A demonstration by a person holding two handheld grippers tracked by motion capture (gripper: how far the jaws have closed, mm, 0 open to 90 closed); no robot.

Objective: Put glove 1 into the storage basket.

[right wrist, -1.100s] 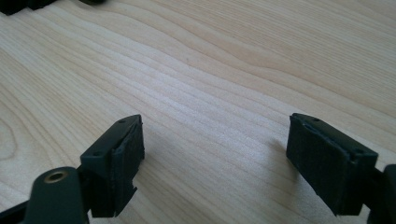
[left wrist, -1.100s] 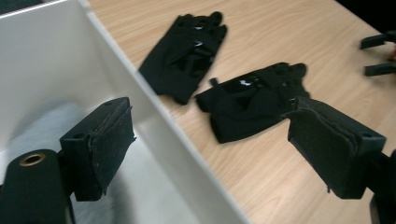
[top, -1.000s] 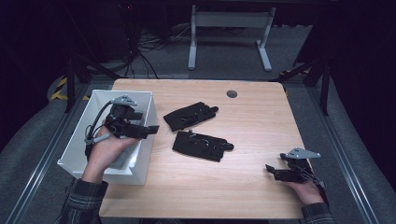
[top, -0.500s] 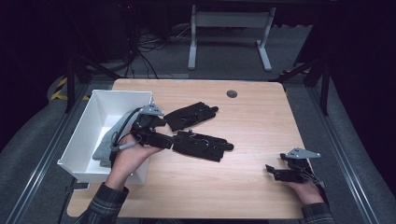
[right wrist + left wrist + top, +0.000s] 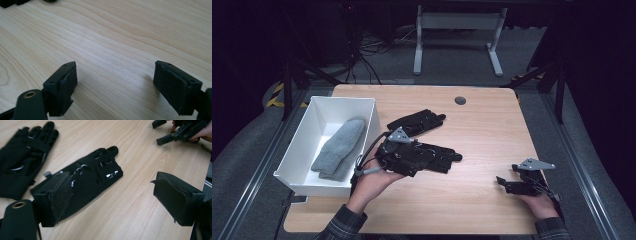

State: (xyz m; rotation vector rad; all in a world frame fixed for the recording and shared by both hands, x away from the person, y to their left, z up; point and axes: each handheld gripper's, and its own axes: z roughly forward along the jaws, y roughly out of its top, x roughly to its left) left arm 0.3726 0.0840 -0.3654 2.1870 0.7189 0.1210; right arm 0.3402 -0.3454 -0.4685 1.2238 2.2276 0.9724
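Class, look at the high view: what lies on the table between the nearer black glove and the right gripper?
Nothing: in the high view, only bare wooden table lies between the nearer black glove and the right gripper.

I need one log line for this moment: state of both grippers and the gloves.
left gripper: open, over near black glove | right gripper: open, nothing between | far black glove: on table | grey mitten: in white bin

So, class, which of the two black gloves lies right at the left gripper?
The nearer black glove, under the left gripper; the other black glove lies farther back.
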